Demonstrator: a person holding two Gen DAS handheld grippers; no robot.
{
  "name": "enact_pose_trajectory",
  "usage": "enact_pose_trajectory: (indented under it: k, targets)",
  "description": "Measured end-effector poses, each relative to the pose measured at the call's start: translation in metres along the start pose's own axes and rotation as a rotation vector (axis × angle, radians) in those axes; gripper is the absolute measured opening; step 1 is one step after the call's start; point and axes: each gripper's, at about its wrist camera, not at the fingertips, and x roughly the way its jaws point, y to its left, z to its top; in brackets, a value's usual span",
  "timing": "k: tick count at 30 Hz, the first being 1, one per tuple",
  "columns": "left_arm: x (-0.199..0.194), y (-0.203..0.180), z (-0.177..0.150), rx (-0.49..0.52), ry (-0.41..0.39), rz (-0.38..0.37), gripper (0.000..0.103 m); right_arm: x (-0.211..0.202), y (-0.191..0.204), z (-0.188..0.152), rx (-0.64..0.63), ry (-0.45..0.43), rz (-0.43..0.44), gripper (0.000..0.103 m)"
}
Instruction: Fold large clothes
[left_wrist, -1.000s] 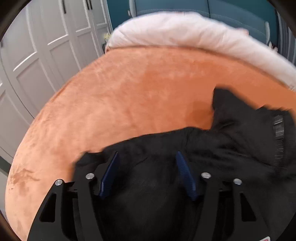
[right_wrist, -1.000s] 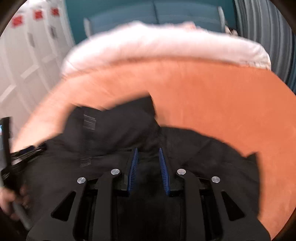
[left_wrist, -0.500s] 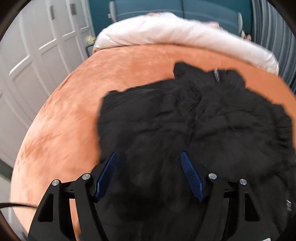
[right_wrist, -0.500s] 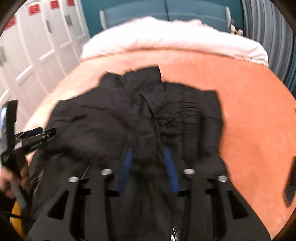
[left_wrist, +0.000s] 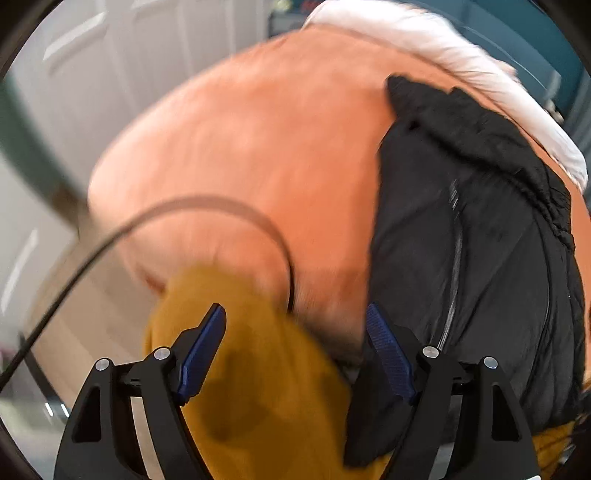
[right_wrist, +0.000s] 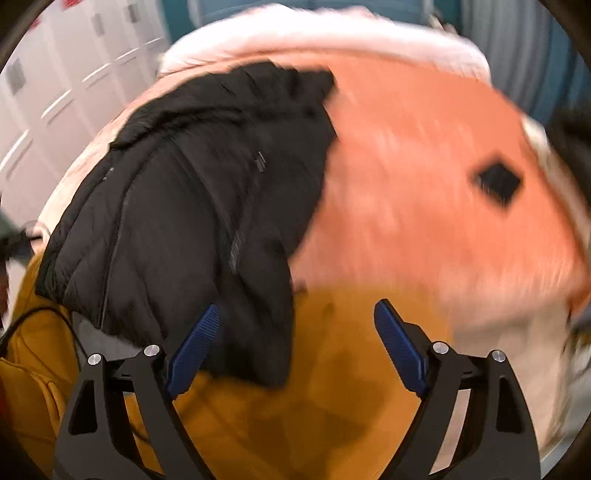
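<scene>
An orange plush bedspread (left_wrist: 258, 147) is seen covering a bed, with a white fluffy pillow or duvet (right_wrist: 332, 33) bunched along its far edge. White panelled wardrobe doors (right_wrist: 66, 81) are seen to the left, and a teal wall (left_wrist: 546, 40) lies behind the bed. One black padded jacket (right_wrist: 177, 206) is laid on the bedspread, its zip running lengthwise and its near hem hanging over the bed's edge. One mustard-yellow garment (right_wrist: 332, 387) is seen at the near edge, partly under the jacket's hem. One small dark square object (right_wrist: 498, 182) rests well apart on the bedspread; it cannot be identified. One thin dark cable (left_wrist: 184, 206) is looped in front of the left view. Two grippers are counted: the left gripper (left_wrist: 295, 350) and the right gripper (right_wrist: 295, 347) are both being opened, with nothing pinched between the blue pads (right_wrist: 192, 347). Both views are blurred.
</scene>
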Motion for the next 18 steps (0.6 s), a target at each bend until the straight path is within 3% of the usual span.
enact_pose_trajectory:
  k: [2, 4, 11, 14, 18]
  targets:
    - [0.004, 0.005, -0.012, -0.055, 0.008, -0.033, 0.078, 0.008, -0.005, -0.008, 0.068, 0.016, 0.04, 0.084]
    - [0.001, -0.003, -0.015, -0.025, -0.028, -0.033, 0.082, 0.012, -0.004, -0.009, 0.084, 0.01, 0.046, 0.084]
    - [0.018, -0.031, -0.013, 0.028, 0.006, -0.11, 0.082, -0.003, 0.024, 0.018, 0.021, -0.103, 0.048, 0.083]
    - [0.038, -0.041, -0.012, 0.039, 0.1, -0.168, 0.082, 0.025, 0.033, 0.027, -0.002, 0.006, 0.081, 0.08]
    - [0.038, -0.048, -0.009, 0.038, 0.094, -0.244, 0.077, 0.048, 0.043, 0.027, -0.034, 0.097, 0.106, 0.07]
